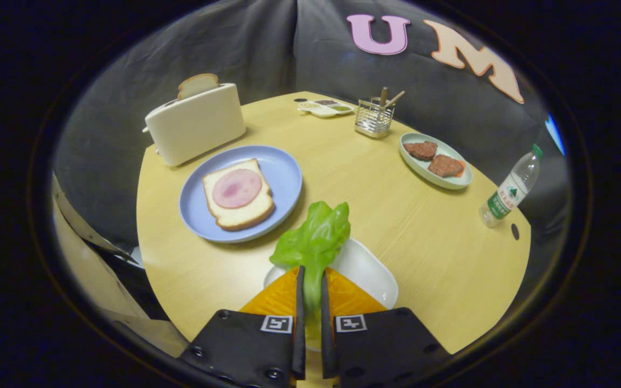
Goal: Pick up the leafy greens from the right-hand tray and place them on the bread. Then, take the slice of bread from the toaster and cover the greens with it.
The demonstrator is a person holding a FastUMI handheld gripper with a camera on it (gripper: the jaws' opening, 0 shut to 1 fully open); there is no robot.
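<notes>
My gripper [311,275] is shut on the leafy greens [316,237], which stick up ahead of the fingers over a white tray [370,267]. Beyond and to the left lies a blue plate [283,170] holding a slice of bread [240,213] with a pink round of ham [236,188] on top. Farther back on the left stands a white toaster [194,126] with another bread slice [198,84] poking out of its slot.
A pale green dish [464,180] with two brown patties sits to the far right. A wire holder [374,117] with utensils and a small divided tray [325,108] stand at the back. A water bottle [510,188] stands near the table's right edge.
</notes>
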